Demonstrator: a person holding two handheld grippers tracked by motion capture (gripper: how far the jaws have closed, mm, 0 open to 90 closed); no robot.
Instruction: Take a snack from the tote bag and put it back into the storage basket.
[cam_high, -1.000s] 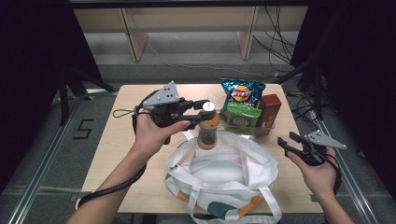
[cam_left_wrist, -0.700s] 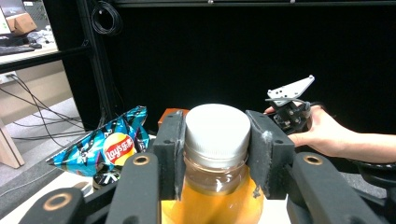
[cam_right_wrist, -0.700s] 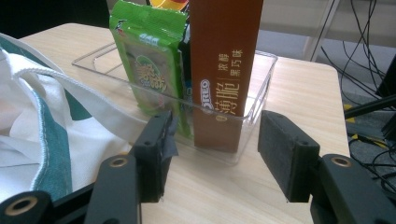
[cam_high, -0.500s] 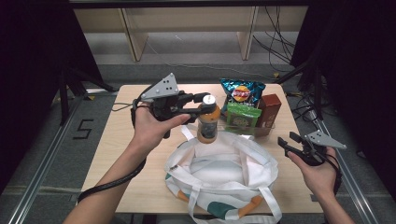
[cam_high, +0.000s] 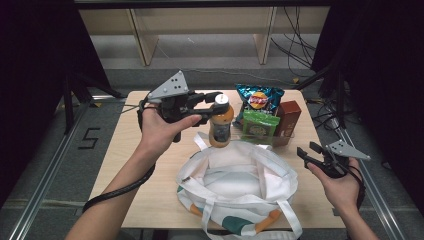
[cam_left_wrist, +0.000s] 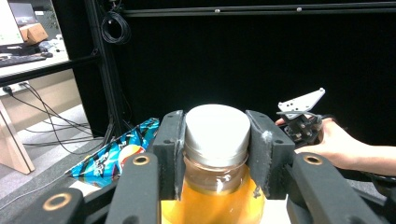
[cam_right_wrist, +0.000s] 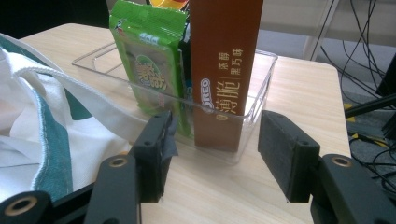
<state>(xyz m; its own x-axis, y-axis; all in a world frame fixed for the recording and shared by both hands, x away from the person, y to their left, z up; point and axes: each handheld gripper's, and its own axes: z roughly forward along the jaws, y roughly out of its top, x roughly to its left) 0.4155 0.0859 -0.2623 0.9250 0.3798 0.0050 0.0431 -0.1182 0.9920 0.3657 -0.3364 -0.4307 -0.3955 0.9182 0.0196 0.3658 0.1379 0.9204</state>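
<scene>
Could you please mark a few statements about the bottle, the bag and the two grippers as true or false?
1. The left gripper is clamped on the bottle at its cap. True.
2. The bottle lies inside the white bag. False: it is held upright above the table, behind the bag.
3. The right gripper holds the brown box. False: its jaws are open and hold nothing.
4. The green packet stands in a clear tray. True.
</scene>
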